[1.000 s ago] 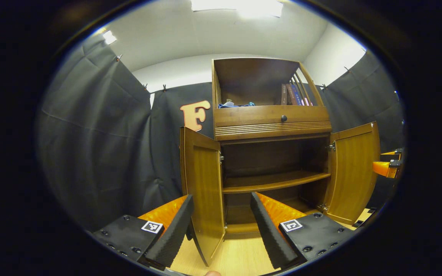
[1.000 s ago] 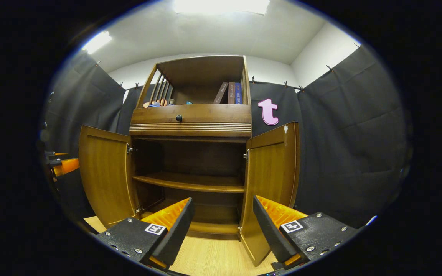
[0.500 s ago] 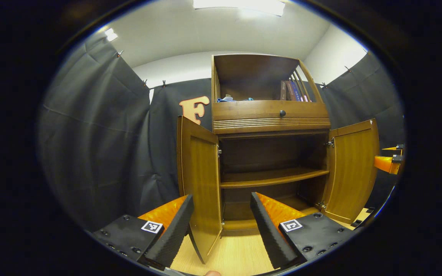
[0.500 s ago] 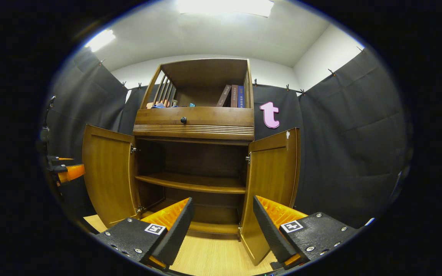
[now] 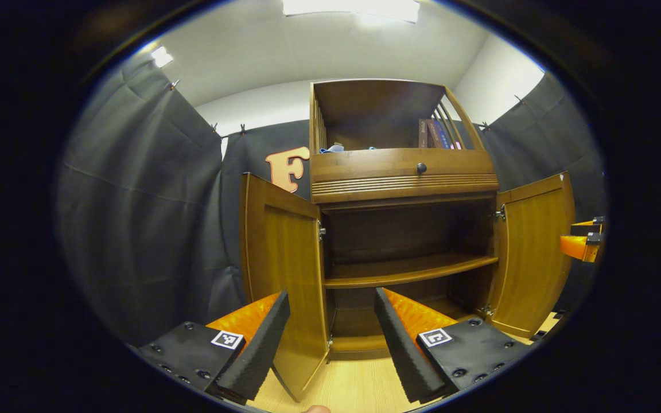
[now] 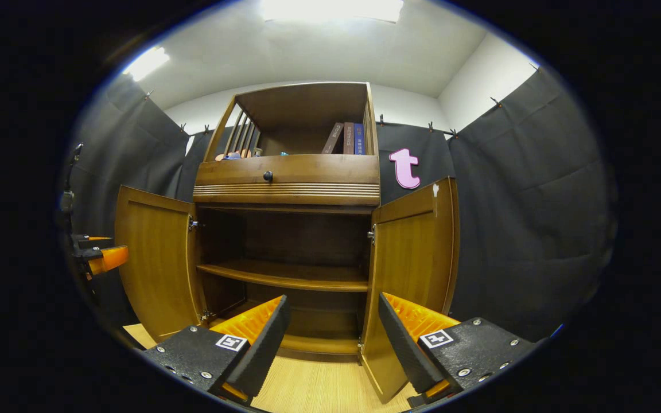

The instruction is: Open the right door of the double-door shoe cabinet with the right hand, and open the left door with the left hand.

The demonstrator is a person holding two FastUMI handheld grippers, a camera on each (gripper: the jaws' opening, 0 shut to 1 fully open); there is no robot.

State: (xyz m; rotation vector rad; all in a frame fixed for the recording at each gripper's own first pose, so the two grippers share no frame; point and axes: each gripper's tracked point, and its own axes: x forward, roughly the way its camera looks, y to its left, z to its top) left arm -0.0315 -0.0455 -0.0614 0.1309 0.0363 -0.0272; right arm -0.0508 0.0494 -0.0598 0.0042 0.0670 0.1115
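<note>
a: what are we looking at in the left gripper view?
b: we're facing the shoe cabinet (image 5: 402, 178), standing on the pale wood floor (image 5: 353, 384). its left door (image 5: 282, 275) is standing swung wide open, and our left gripper (image 5: 330, 338) is hanging released, fingers spread apart with nothing between them, the door's lower edge showing between the tips.
a: and the other side?
b: in the right gripper view the right door (image 6: 411, 269) is standing open too. our right gripper (image 6: 333, 341) is sitting unclenched and empty, near that door's bottom corner; we can't tell whether a finger is touching it.
a: inside?
b: we're seeing one bare curved shelf (image 6: 284, 275), a knobbed drawer (image 6: 287, 178) above it, and books (image 6: 348, 139) leaning in the top niche.
</note>
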